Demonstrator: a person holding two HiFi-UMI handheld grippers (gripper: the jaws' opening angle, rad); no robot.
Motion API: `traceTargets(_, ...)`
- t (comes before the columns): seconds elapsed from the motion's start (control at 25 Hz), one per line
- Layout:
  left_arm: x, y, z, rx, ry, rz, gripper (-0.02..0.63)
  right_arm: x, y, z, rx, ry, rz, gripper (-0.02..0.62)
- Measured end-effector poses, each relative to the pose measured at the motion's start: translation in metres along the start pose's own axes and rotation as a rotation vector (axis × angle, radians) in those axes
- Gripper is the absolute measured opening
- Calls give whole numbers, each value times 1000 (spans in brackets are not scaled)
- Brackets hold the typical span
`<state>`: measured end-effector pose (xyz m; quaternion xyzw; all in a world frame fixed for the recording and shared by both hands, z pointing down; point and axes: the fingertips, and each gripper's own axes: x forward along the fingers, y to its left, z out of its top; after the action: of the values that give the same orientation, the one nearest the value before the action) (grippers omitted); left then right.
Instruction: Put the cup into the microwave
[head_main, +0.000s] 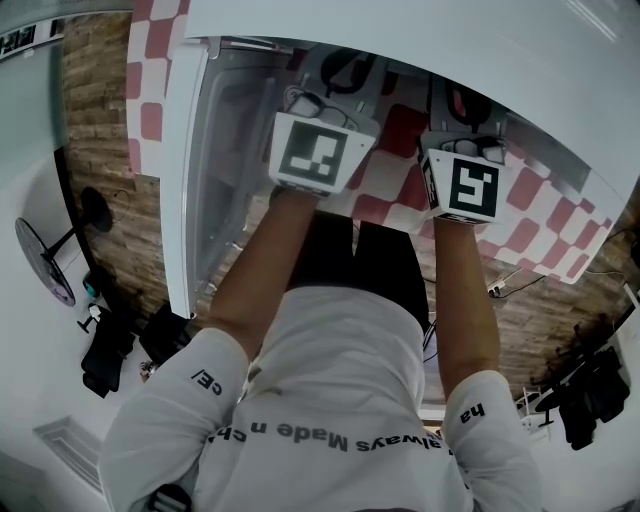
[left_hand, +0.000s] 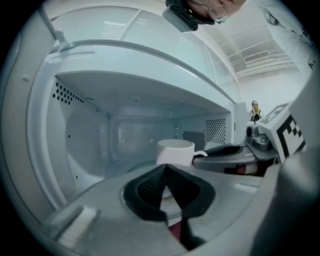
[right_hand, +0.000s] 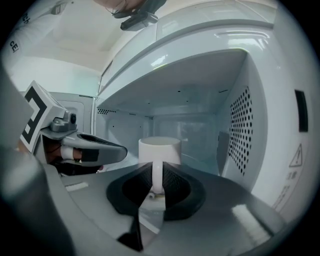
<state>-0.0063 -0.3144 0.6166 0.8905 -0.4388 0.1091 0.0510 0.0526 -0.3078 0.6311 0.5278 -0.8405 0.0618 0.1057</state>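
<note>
A white cup (right_hand: 159, 149) stands upright inside the open white microwave (right_hand: 210, 65), with its handle (right_hand: 156, 176) pointing out at me. My right gripper (right_hand: 156, 175) is shut on that handle, one pad on each side. My left gripper (left_hand: 165, 169) is shut with nothing in it, just outside the opening and left of the cup (left_hand: 175, 151). From the left gripper view the right gripper (left_hand: 227, 150) reaches in beside the cup. In the head view both marker cubes (head_main: 318, 150) (head_main: 468, 186) sit below the microwave top (head_main: 420, 40), and the cup is hidden.
The microwave door (head_main: 190, 170) hangs open at the left. A perforated side wall (right_hand: 240, 125) is close on the cup's right. Red and white checked cloth (head_main: 540, 215) covers the surface under the microwave. Wood-pattern floor (head_main: 100, 120) lies beyond.
</note>
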Motion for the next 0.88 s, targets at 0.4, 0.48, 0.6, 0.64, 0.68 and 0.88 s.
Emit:
traceTargets(0.4, -12, -3, 18, 52, -10, 33, 5, -17, 0, 14, 6, 28, -13, 63)
traceTargets(0.48, -16, -4, 22, 62, -6, 37, 5, -23, 0, 17, 9, 33, -19, 61)
traceTargets(0.6, -23, -8, 33, 63, -19, 39, 5, -34, -2, 25, 20, 39, -30, 58)
traceTargets(0.64, -26, -9, 36, 63, -19, 38, 5, -38, -3, 28, 17, 37, -32, 57)
traceTargets(0.68, -29, -11, 39, 68, -13, 36, 5, -42, -3, 32, 13, 35, -32, 55)
traceTargets(0.88, -47, -19, 54, 43, 1, 38, 5, -65, -1, 47, 9, 39, -31, 50)
